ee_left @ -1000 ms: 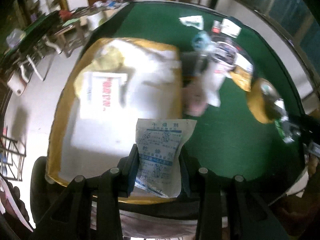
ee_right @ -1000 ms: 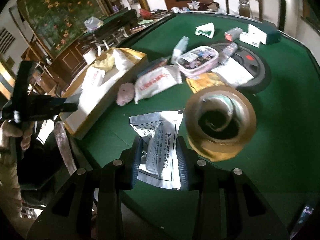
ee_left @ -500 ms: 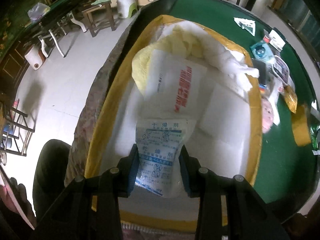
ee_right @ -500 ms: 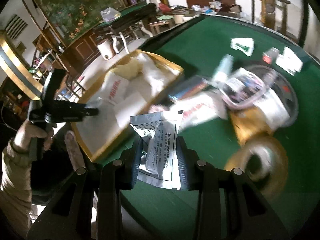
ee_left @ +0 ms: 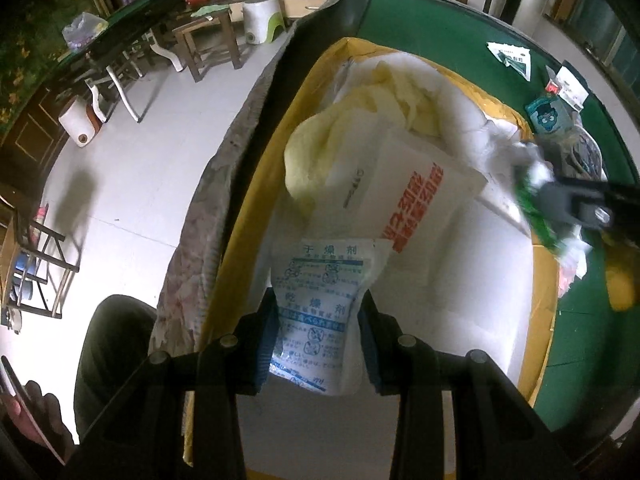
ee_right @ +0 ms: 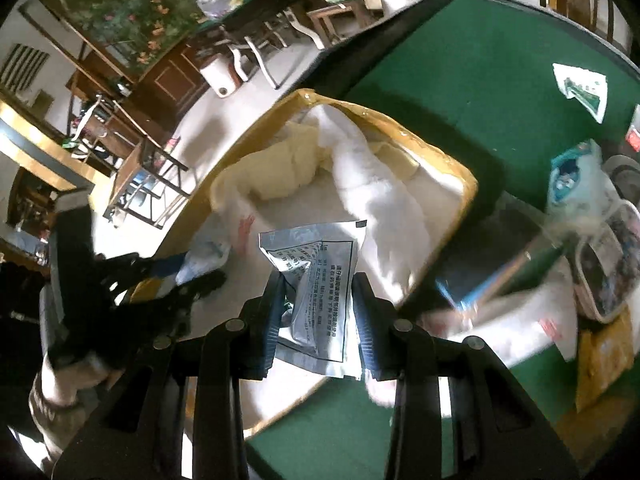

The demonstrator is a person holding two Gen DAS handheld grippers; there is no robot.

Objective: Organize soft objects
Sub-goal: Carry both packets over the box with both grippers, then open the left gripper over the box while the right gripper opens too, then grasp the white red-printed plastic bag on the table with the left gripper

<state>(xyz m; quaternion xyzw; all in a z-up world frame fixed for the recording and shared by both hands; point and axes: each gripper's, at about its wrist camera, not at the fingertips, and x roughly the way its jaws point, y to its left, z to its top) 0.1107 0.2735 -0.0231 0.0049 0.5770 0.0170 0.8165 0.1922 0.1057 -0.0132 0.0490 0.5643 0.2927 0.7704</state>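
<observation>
Green felt table [ee_right: 460,64], white-lined box [ee_left: 256,216], left claw [ee_left: 318,320] clamping blue-printed packet [ee_left: 320,304], right claw [ee_right: 318,304] clamping grey sachet [ee_right: 316,280]

A lived-in room of a home or a small card parlour. Under both tongs spreads a round table [ee_right: 460,80] topped in green felt, cluttered to their right with packets and a clear plastic tub [ee_right: 608,264]. Beyond the tongs and to the left lies a pale tiled floor [ee_left: 132,184] with wooden stools [ee_left: 208,40], a white-and-green plastic stool [ee_left: 264,20] and a paper roll [ee_left: 78,128]. Far left, a big flower painting [ee_right: 120,4] hangs above dark wooden cabinets.
</observation>
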